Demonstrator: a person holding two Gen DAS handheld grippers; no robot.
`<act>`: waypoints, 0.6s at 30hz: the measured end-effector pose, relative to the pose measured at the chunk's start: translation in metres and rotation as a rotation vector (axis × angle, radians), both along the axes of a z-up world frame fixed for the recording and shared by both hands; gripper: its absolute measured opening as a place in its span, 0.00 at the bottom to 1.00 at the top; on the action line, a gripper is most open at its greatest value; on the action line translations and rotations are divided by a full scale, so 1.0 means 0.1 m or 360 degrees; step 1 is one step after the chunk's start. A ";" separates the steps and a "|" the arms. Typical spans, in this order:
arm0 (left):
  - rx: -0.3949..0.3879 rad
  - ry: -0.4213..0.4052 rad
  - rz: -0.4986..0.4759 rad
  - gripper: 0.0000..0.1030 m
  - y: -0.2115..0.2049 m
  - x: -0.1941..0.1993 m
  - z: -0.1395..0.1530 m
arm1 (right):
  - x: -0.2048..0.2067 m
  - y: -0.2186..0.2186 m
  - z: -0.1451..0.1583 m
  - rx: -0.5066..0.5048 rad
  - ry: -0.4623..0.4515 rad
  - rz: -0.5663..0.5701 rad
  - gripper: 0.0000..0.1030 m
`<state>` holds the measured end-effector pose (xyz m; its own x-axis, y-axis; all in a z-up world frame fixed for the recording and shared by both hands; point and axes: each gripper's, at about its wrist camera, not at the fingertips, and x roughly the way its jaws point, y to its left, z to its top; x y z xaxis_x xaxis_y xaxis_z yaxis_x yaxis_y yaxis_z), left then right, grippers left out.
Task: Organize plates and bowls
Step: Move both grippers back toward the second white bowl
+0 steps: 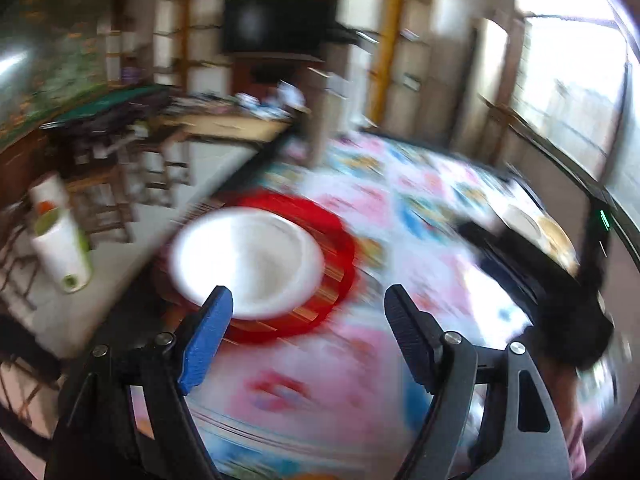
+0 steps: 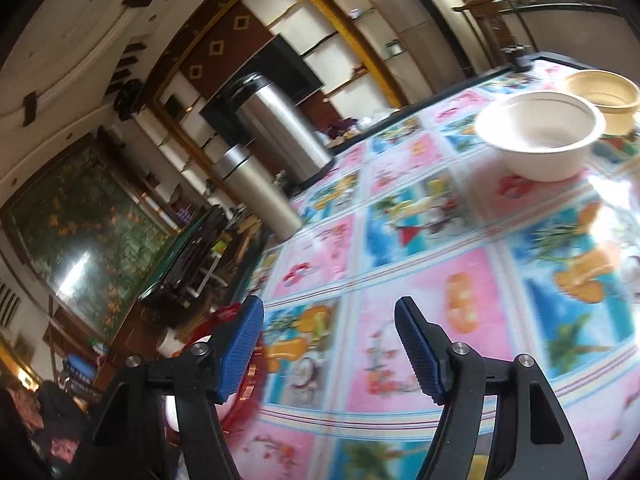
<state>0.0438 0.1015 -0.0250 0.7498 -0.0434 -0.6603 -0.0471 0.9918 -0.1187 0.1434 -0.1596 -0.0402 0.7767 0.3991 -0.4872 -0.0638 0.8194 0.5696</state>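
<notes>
A white plate (image 1: 248, 260) lies on a red scalloped plate (image 1: 340, 256) near the table's left edge, blurred by motion. My left gripper (image 1: 308, 300) is open just in front of them, holding nothing. In the right wrist view a white bowl (image 2: 540, 136) stands on the tablecloth at the upper right, and a tan bowl (image 2: 604, 92) sits right behind it. My right gripper (image 2: 328, 312) is open over the cloth, well short of the bowls. The red plate's rim (image 2: 250, 380) shows behind its left finger. The other gripper (image 1: 560, 292) appears dark and blurred at the right of the left wrist view.
The table wears a colourful patterned cloth (image 2: 420, 280) with a dark edge. Two steel flasks (image 2: 280, 128) stand at its far side. A white and green bottle (image 1: 60, 240) stands off the table to the left. Shelves and a dark screen (image 1: 280, 24) fill the background.
</notes>
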 end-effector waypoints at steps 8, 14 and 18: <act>-0.0067 0.0368 -0.0413 0.76 -0.83 -0.02 -0.56 | -0.10 -0.60 -0.06 -0.0013 0.0060 -0.0152 0.70; -0.0050 0.0491 -0.0510 0.76 -1.11 -0.03 -0.71 | -0.17 -1.01 -0.07 -0.0029 0.0069 -0.0230 0.70; -0.0082 0.0511 -0.0516 0.76 -1.18 0.04 -0.65 | -0.20 -1.32 -0.09 -0.0055 0.0080 -0.0287 0.70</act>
